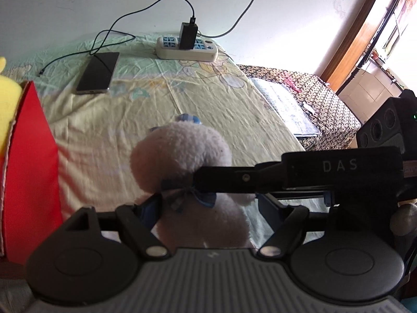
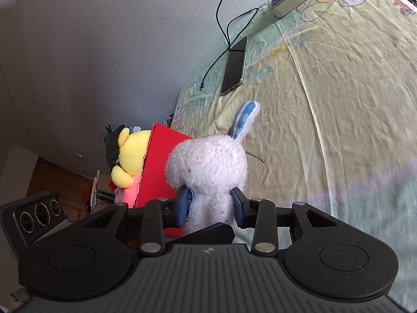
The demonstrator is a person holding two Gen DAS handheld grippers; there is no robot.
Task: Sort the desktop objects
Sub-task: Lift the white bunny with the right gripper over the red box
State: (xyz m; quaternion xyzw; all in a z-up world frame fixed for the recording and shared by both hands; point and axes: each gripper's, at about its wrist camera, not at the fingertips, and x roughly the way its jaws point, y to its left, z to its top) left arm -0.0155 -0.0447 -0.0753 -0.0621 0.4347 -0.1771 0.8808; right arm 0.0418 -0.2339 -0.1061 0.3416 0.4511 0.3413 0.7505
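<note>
Your right tongs (image 2: pixel 210 206) clench the neck of a fluffy white plush rabbit (image 2: pixel 208 167) with a blue-striped ear, held above the bench beside the red cardboard box (image 2: pixel 156 172). Your left tongs (image 1: pixel 206 208) straddle the rabbit; whether they grip it is unclear. The soft neck could slip free, or the box tip when nudged.

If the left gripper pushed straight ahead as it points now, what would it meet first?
The white plush rabbit sits right between the left gripper fingers, and the right gripper crosses there too; beyond lies bare wrinkled bedsheet, though depth is unclear.
</note>
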